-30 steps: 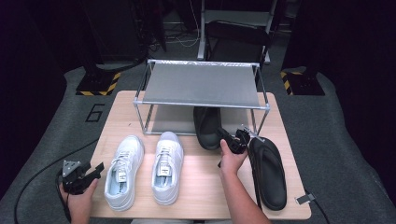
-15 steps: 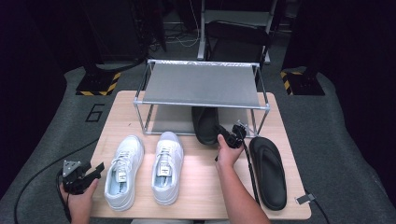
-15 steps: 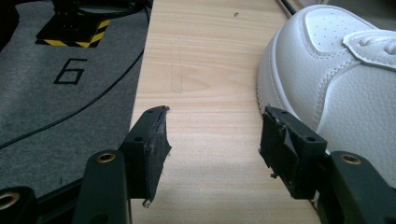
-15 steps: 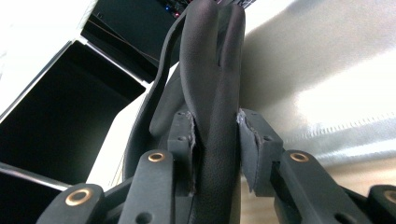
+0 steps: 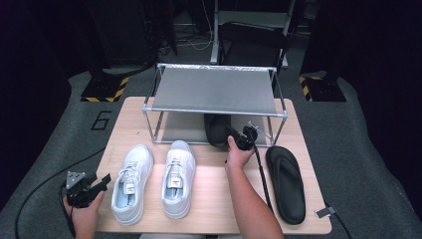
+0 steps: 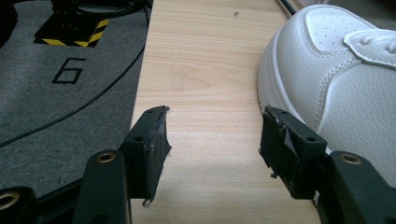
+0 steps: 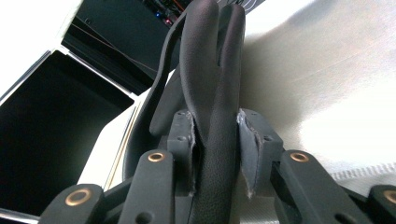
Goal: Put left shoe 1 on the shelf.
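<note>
1. My right gripper [image 5: 238, 137] is clamped on the strap of a black flip-flop [image 5: 217, 128], which lies half under the front of the metal rack [image 5: 214, 89], long axis pointing into it.
2. My left gripper [image 5: 94, 183] stands open and empty, well away from the rack.
3. The rack's lower shelf [image 5: 181, 127] has room; the wooden table [image 5: 209, 174] is flat.

Left hand-held gripper [image 5: 99, 182] low at the counter's [image 5: 209, 209] front-left corner, jaws parted with nothing between them, left hand [image 5: 82, 209] wrapped round its body, right forearm stretched toward the back edge, right hand-held gripper [image 5: 245, 136] jaws clamped on a black strap [image 7: 215, 93]
</note>
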Demonstrator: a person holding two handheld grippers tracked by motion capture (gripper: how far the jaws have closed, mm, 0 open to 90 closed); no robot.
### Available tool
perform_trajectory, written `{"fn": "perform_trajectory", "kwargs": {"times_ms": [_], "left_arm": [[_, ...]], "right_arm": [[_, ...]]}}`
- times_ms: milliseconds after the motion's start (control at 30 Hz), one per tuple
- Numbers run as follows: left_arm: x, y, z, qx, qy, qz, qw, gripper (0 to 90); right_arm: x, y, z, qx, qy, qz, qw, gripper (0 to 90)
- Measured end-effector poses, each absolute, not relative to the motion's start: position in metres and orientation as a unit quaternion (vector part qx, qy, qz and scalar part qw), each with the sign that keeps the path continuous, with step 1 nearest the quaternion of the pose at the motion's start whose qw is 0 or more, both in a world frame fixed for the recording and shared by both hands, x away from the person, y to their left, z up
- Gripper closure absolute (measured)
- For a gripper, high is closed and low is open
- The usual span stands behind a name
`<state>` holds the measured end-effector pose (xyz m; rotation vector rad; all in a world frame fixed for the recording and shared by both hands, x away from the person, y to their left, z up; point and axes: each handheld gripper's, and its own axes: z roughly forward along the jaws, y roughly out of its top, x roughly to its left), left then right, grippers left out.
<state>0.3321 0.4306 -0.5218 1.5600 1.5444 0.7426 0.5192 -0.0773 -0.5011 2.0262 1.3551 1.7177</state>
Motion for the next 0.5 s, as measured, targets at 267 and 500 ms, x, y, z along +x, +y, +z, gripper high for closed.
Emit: {"fn": "perform_trajectory", "kwargs": {"times_ms": [267, 500], "left_arm": [[0.33, 0.43, -0.522, 0.613, 0.614, 0.294, 0.401, 41.1], [0.329, 0.432, -0.524, 0.61, 0.617, 0.293, 0.4, 41.1]], "right_arm": [[0.527, -0.071, -0.502, 0.685, 0.448, 0.569, 0.08, 67.3], [0.534, -0.072, -0.507, 0.67, 0.452, 0.579, 0.109, 67.3]]}}
